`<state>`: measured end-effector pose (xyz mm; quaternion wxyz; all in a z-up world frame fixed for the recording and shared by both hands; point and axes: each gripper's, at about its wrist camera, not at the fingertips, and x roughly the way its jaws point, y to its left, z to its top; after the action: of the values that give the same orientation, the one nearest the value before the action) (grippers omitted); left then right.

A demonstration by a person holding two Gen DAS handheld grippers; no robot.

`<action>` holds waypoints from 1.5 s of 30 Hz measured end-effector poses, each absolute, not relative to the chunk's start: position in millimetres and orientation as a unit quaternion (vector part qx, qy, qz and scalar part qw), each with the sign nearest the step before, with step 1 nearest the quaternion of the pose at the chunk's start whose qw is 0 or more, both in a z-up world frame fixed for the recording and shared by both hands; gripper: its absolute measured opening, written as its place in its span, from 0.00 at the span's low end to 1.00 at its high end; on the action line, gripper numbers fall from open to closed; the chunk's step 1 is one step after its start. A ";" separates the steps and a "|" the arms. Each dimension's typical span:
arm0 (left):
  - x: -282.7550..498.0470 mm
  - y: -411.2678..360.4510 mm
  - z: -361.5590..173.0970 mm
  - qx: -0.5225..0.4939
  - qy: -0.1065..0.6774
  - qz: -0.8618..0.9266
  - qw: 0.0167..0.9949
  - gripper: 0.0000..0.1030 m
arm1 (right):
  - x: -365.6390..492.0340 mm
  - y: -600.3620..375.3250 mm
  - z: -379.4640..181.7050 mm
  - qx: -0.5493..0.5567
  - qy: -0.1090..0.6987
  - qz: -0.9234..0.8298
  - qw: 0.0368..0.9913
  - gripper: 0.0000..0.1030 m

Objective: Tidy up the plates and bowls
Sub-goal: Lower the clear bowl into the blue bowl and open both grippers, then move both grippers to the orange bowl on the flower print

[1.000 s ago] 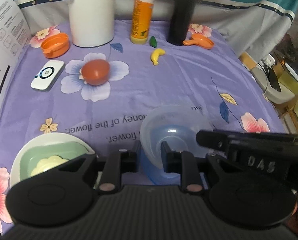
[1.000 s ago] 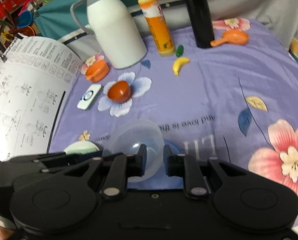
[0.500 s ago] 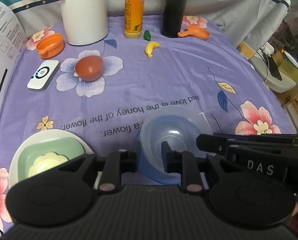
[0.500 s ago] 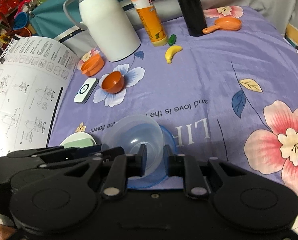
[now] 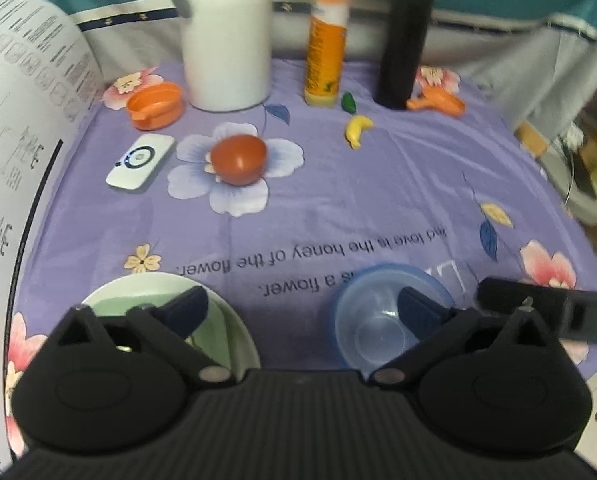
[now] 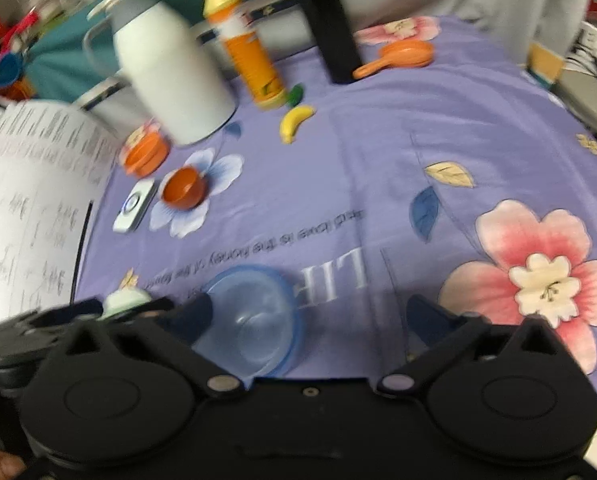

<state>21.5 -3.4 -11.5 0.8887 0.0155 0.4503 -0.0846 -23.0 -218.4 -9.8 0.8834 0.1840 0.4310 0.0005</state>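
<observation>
Left gripper (image 5: 300,308): jaws opening, spread wide, nothing gripped. Right fingertip (image 5: 412,304) overlaps the clear bowl (image 5: 378,328) in view; contact or hovering above, cannot tell. Left fingertip over the white plate (image 5: 234,320).

Right gripper (image 6: 312,314): jaws opening, also spread wide, nothing gripped. Left fingertip (image 6: 194,312) at the clear bowl's (image 6: 254,316) left rim; touching or not, cannot tell, frame blurred. Right fingertip over bare purple cloth (image 6: 378,168).

Clear bowl nested upright in a blue plate (image 5: 442,284), sitting on the cloth at the near edge, just below the printed text. Blue rim (image 6: 286,280) showing around the bowl in both views.

White plate at near left, holding a green dish (image 5: 110,306); mostly hidden behind the left gripper body.

Small orange bowl (image 5: 238,158) tipped on its side on a flower print, mid-table, well apart from the stack. White remote (image 5: 140,162) just left of it. Orange lid (image 5: 154,105), white thermos (image 5: 226,40), orange bottle (image 5: 326,52), black cylinder (image 5: 402,48), toy banana (image 5: 356,130) and orange toy pan (image 5: 438,102) along the far side. Instruction sheet (image 5: 14,160) curling up at left.
</observation>
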 end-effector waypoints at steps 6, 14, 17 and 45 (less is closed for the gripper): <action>19.5 3.3 -15.5 0.006 0.456 -0.098 0.884 1.00 | -19.6 -228.0 -19.4 0.198 0.448 -0.019 0.871 1.00; 16.6 2.8 -15.8 0.007 0.453 -0.104 0.886 1.00 | -20.6 -220.3 -18.1 0.180 0.451 -0.018 0.874 1.00; 18.3 7.2 -18.3 -0.002 0.457 -0.102 0.884 1.00 | -18.3 -219.5 -18.1 0.178 0.454 -0.018 0.873 1.00; 75.5 89.4 -28.8 -0.048 0.450 -0.048 0.891 1.00 | 57.8 -164.8 1.8 0.141 0.467 0.040 0.872 1.00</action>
<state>75.5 89.4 -28.8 0.8906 -0.0482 0.4496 -0.0478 57.8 -164.8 1.8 0.8722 0.1405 0.4667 0.0403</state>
